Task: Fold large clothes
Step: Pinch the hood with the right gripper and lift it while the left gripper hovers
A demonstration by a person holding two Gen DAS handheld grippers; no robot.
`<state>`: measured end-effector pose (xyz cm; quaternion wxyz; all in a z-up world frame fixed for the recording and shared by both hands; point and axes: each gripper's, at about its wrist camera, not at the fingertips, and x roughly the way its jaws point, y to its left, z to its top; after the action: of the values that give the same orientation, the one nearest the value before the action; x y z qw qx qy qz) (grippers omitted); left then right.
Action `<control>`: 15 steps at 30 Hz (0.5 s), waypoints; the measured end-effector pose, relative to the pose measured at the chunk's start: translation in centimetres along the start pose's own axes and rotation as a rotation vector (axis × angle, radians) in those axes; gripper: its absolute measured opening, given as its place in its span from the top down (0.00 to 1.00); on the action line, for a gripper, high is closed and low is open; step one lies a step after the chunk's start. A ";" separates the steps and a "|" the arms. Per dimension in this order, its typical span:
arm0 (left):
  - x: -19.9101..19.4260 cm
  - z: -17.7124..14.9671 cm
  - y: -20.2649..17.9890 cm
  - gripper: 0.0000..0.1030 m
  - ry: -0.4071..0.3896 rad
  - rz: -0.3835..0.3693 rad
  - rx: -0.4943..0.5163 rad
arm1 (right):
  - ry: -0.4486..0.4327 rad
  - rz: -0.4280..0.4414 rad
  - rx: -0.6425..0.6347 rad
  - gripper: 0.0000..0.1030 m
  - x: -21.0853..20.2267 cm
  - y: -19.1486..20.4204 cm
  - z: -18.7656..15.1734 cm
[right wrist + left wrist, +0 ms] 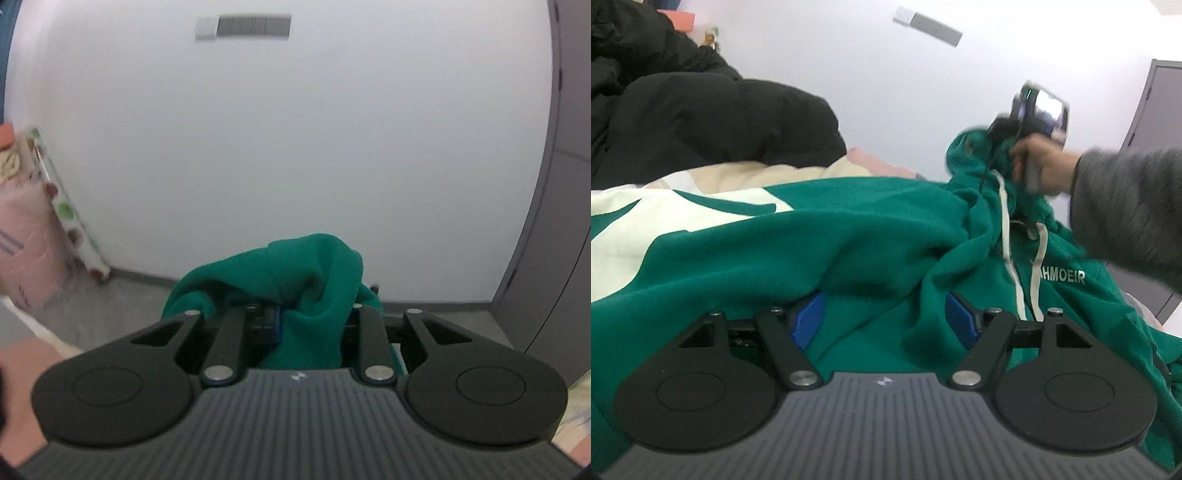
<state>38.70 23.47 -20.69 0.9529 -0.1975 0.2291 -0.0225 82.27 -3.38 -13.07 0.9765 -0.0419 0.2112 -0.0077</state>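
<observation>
**Hoodie lifted at the hood**

Left gripper stands apart over the green hoodie, which lies spread on a bed. "HMOEIR" is printed by the drawstrings. Right gripper is clamped on hoodie cloth, raised. Beyond: black coat, white wall, grey door.

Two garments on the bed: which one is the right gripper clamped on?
The green hoodie, gripped by the right gripper; the black jacket lies untouched behind it.
</observation>
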 end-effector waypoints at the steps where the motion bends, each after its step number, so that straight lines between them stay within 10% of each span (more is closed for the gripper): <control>1: 0.1 -0.2 0.0 0.26 -0.006 0.000 0.003 | 0.004 -0.001 0.021 0.68 0.5 -0.4 -1.2; 5: 0.5 -0.4 0.1 0.25 -0.013 -0.004 0.009 | -0.038 0.000 0.092 0.25 0.3 -2.0 -5.2; 15: -0.9 0.3 0.1 0.25 0.013 0.013 -0.015 | -0.063 0.040 0.135 0.22 -6.3 -3.8 -4.3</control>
<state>38.08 23.82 -20.08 0.9500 -0.2028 0.2367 -0.0160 74.74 -7.26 -14.00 0.9832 0.0279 0.1804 -0.0009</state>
